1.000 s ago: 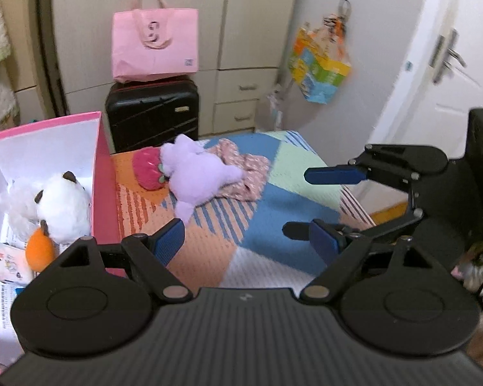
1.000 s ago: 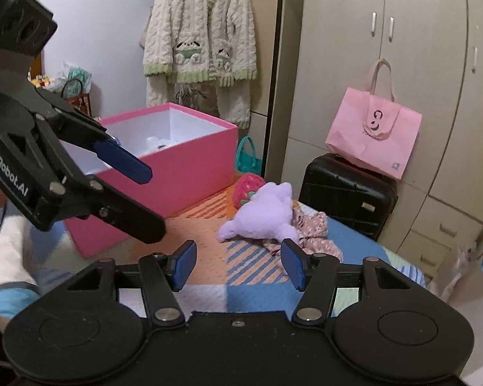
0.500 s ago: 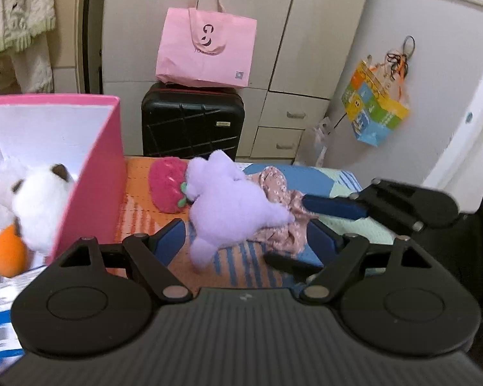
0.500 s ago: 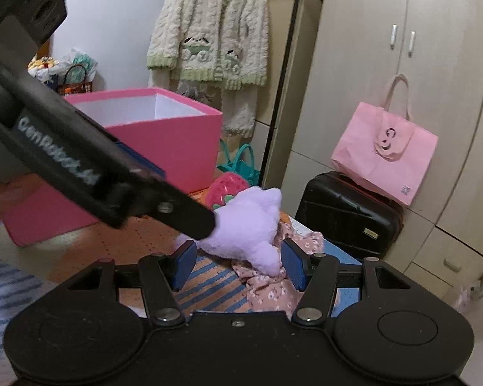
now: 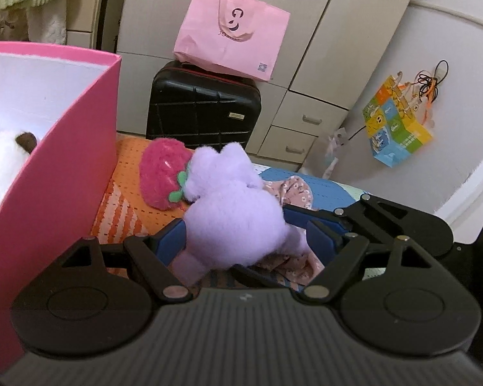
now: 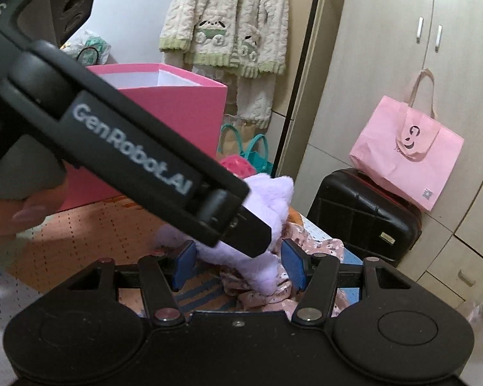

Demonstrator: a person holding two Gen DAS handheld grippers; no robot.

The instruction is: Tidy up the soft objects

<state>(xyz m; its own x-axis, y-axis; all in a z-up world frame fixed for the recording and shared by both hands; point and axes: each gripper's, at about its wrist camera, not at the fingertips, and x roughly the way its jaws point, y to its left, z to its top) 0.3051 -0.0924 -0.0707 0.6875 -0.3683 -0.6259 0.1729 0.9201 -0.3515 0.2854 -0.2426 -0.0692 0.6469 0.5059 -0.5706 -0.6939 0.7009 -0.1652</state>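
item: purple plush toy (image 5: 235,215), lying on the patterned mat (image 5: 119,212), partly over a pink floral cloth (image 5: 293,189). a red strawberry plush (image 5: 162,177) touches its head on the side toward the pink box (image 5: 64,167).

item: my left gripper (image 5: 246,241), fingers spread wide, blue pads either side of the toy's body; left pad touching the fur, right pad just beside it. not clamped.

item: my right gripper (image 6: 238,263), fingers also apart, straddling the lower end of the same toy and the cloth beneath it. in this view the left gripper's arm crosses in front.

item: pink box, open top, a white plush (image 5: 0,167) inside.

background: black suitcase (image 5: 203,109), pink tote bag (image 5: 232,32) on it, cream knit cardigan (image 6: 228,19) hanging.
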